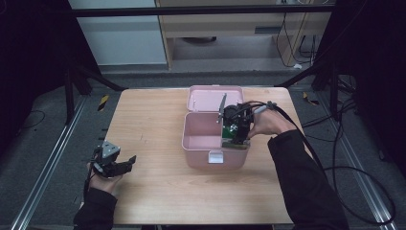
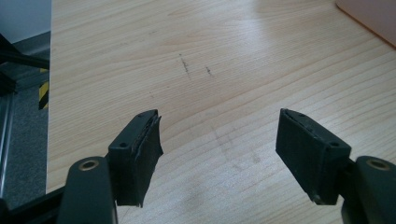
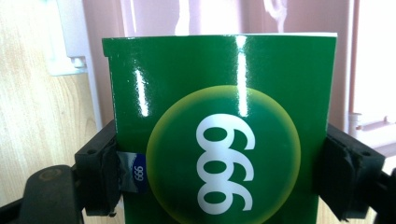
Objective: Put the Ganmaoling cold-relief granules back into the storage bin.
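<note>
So the right gripper [image 1: 238,125] is clamped onto a glossy green box [image 3: 219,130], one black jaw pressed flat against each side of it. From the right gripper view you get the box face-on: a yellow-green circle in the middle with big white digits that read 666 or 999 depending on which way up you take it, plus a small blue tab with the same digits tucked by one jaw. Light streaks all over the shiny surface.

From the high view, that gripper sits over the right end of an open pink case [image 1: 201,139], and the green box [image 1: 234,136] is down at the case's right inner side, its lower end inside the tub. Can't tell if it's touching the bottom or only hanging there. The pink lid [image 1: 206,98] is flipped back and lies on the far side, and there's a white latch [image 1: 215,156] on the near wall of the case. The person's right hand [image 1: 268,122] is wrapped round the gripper, with a black cable trailing off to the right.

The left gripper [image 1: 125,163] is well apart from all that, near the left edge of the wooden table [image 1: 158,191], held low by the left hand [image 1: 103,179]. Its jaws are spread wide with nothing between them, just bare wood with a few faint scuff marks [image 2: 196,67] showing in the left gripper view. A corner of the pink case [image 2: 369,18] peeks in at the top right there.
</note>
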Motion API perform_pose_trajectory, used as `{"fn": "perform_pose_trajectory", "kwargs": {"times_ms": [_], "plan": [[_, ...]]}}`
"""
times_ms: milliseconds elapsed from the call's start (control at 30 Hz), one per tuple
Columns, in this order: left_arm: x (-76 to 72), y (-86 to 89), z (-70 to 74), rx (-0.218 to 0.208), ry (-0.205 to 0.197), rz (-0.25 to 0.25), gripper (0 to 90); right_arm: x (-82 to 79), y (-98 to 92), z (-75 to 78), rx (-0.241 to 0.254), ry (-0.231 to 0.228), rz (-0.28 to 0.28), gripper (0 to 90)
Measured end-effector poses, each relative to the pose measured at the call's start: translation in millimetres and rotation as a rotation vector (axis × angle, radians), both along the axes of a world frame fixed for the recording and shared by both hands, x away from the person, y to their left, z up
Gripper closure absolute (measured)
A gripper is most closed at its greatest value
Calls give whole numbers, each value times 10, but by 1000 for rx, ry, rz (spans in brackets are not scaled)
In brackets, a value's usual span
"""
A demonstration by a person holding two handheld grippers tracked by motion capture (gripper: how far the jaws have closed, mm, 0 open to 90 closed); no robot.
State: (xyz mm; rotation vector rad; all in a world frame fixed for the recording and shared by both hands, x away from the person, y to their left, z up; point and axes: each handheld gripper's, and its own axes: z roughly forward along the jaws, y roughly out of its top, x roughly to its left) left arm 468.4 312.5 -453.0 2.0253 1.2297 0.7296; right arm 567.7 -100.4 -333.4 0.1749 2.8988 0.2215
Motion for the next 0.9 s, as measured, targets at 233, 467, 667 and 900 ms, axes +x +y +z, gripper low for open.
{"fn": "perform_pose_trajectory", "kwargs": {"times_ms": [233, 467, 667, 900], "plan": [[-1, 4, 1, 0, 0, 0, 297, 22, 24, -44, -7, 16, 6, 166], [3, 4, -3, 1, 1, 0, 297, 50, -23, -147, 11, 41, -1, 164], [1, -1, -3, 2, -1, 1, 297, 56, -7, -172, 2, 46, 7, 163], [1, 2, -2, 2, -1, 0, 297, 63, 3, -190, -7, 47, 5, 162]]}}
